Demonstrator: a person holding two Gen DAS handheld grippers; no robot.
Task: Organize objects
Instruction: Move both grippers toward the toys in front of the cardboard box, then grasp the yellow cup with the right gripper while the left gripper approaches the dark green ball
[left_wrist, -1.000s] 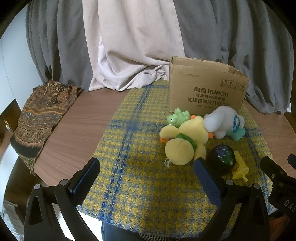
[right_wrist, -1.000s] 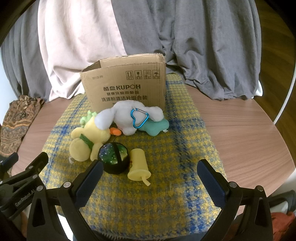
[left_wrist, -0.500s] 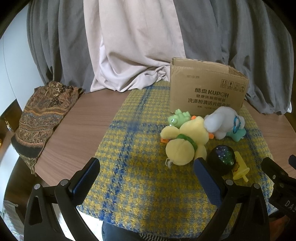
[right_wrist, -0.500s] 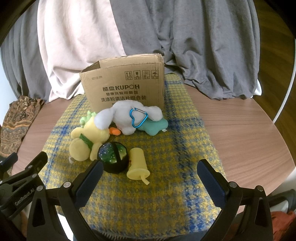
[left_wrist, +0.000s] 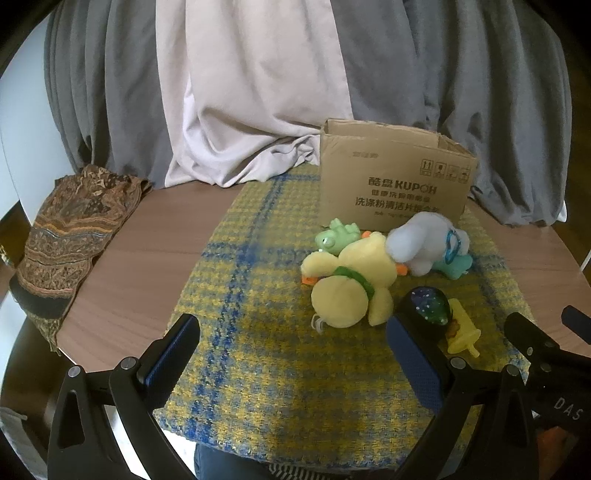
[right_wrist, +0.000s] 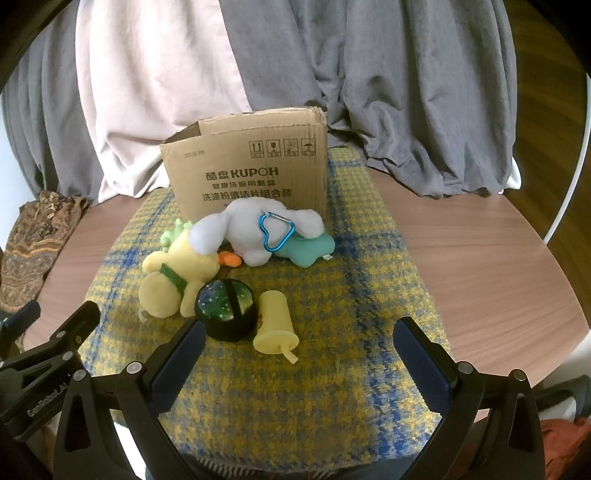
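An open cardboard box (left_wrist: 395, 184) (right_wrist: 251, 173) stands at the back of a yellow-and-blue checked cloth (left_wrist: 258, 350) (right_wrist: 351, 295). In front of it lies a pile: a yellow plush duck (left_wrist: 351, 280) (right_wrist: 177, 273), a small green dinosaur (left_wrist: 336, 236) (right_wrist: 173, 234), a white plush dog (left_wrist: 421, 240) (right_wrist: 255, 229) with a blue carabiner (right_wrist: 275, 234), a teal plush (left_wrist: 456, 264) (right_wrist: 310, 249), a dark speckled ball (left_wrist: 428, 310) (right_wrist: 225, 308) and a yellow cup toy (left_wrist: 461, 330) (right_wrist: 275, 325). My left gripper (left_wrist: 291, 354) and right gripper (right_wrist: 299, 354) both hover open and hold nothing, short of the pile.
The cloth lies on a round wooden table (left_wrist: 147, 240) (right_wrist: 498, 251). A folded patterned fabric (left_wrist: 70, 229) (right_wrist: 29, 240) hangs over the table's left edge. Grey and pale curtains (left_wrist: 258, 92) close off the back. The right gripper's body (left_wrist: 546, 354) shows at the left wrist view's right edge.
Both views have shifted slightly; the box and toys sit a little lower and nearer in the frames. Nothing on the cloth has moved, and both grippers stay open.
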